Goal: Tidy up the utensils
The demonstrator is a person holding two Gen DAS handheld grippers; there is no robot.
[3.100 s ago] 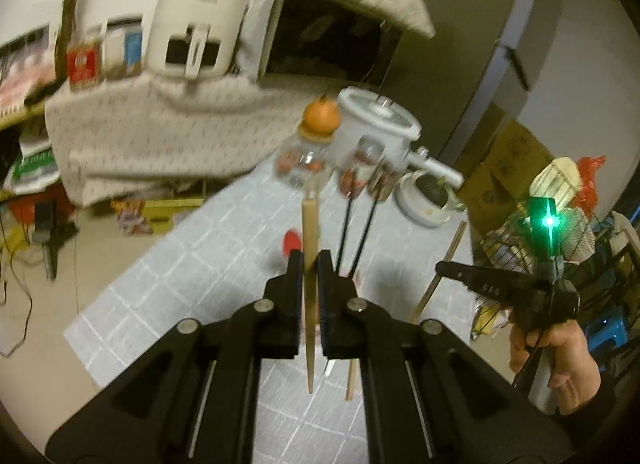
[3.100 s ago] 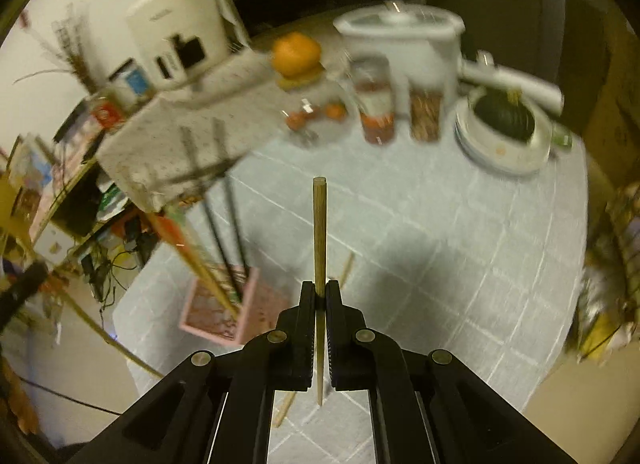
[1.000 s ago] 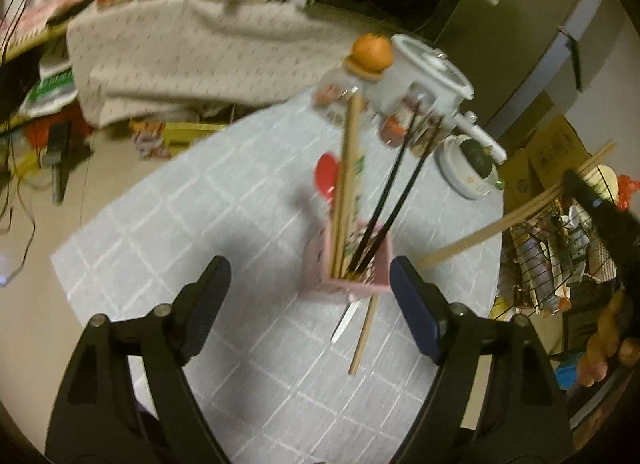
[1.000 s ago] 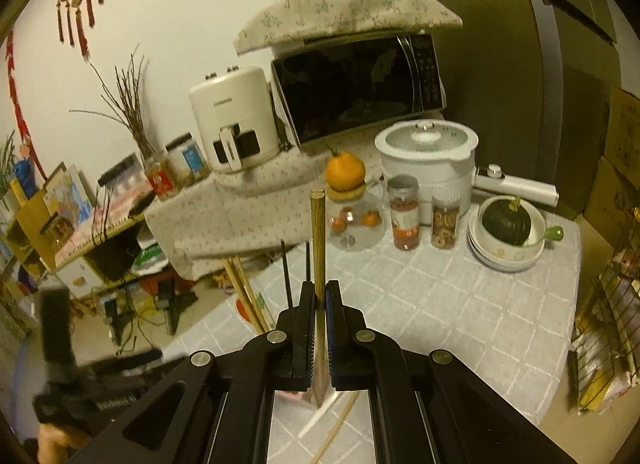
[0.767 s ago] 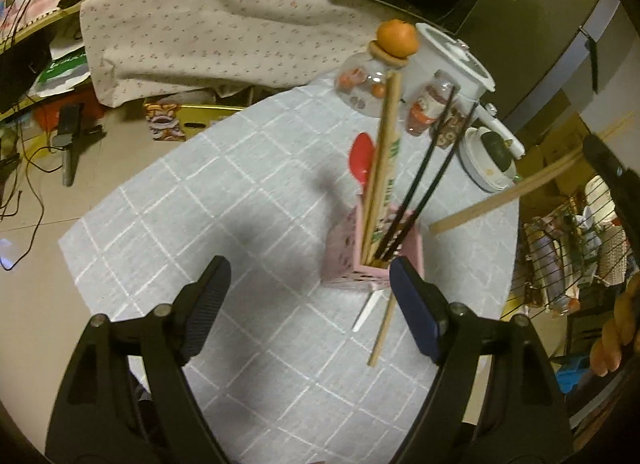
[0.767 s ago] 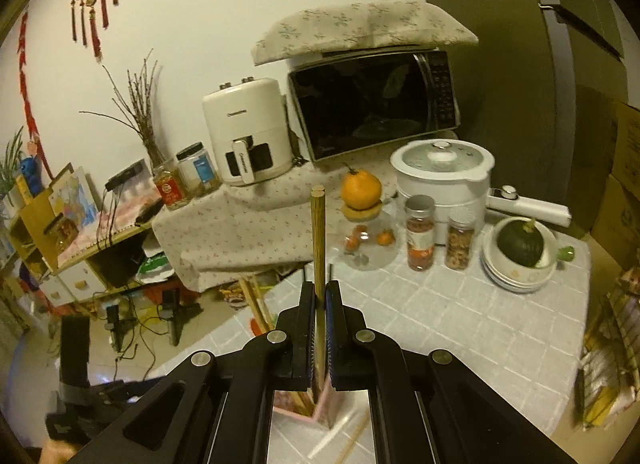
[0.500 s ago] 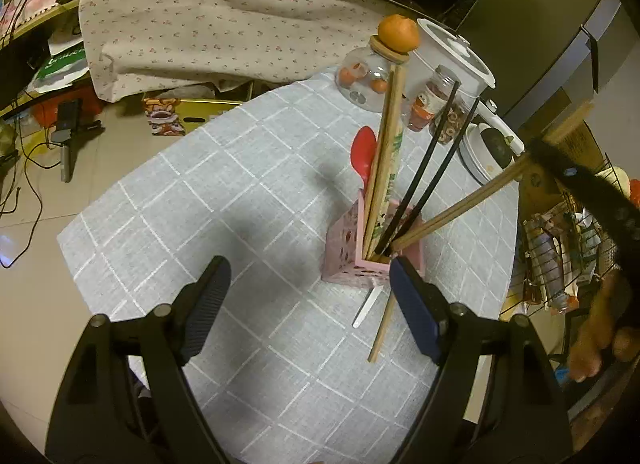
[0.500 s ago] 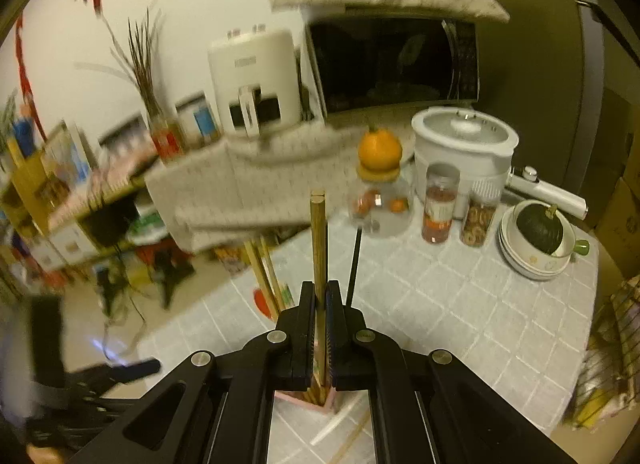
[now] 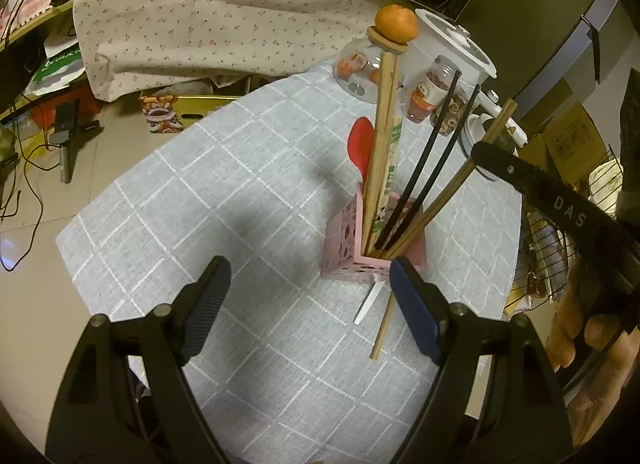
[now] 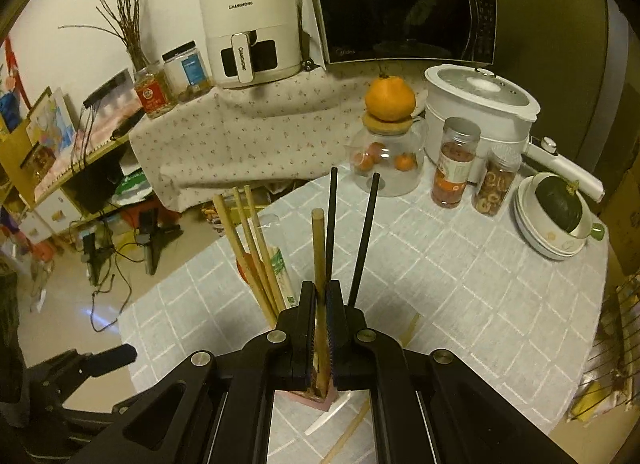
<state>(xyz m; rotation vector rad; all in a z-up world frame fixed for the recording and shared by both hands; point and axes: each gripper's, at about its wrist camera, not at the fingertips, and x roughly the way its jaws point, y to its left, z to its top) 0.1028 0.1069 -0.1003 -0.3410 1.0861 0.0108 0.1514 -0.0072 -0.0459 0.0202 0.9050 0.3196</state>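
Between the pads of my right tool [image 10: 319, 328] sits a brown wooden chopstick [image 10: 319, 264], pinched tight. Its low end dips into the pink holder [image 9: 348, 240], and its top leans away toward 2 o'clock in the left camera's view. I can also see that same stick from the left side, where the right tool's black tip grips it high up.

Inside the pink holder stand two black chopsticks [image 9: 432, 160], some light wooden chopsticks [image 9: 380, 136], a pair in a paper sleeve [image 9: 390, 168] and a red spoon [image 9: 360, 144]. They all lean out like a fan.

Just below the holder, at 6 o'clock, one more wooden chopstick [image 9: 384, 320] lies flat on the desk [image 9: 224, 200]. A white utensil [image 9: 368, 300] lies touching the holder's bottom edge, right beside that stick. I cannot tell what kind it is.

My left tool [image 9: 308, 304] hangs over the desk with its pads wide apart and nothing in them. The holder is just past its right pad.

At 12 o'clock from the holder I see a glass jar [image 10: 386, 164] with an orange [image 10: 389, 98] on its lid. Beside it are two small jars [image 10: 472, 172] and a white cooker [image 10: 484, 108]. A bowl with a dark green squash [image 10: 558, 204] sits at 2 o'clock. A hand [image 9: 580, 328] holds the right tool at the edge.
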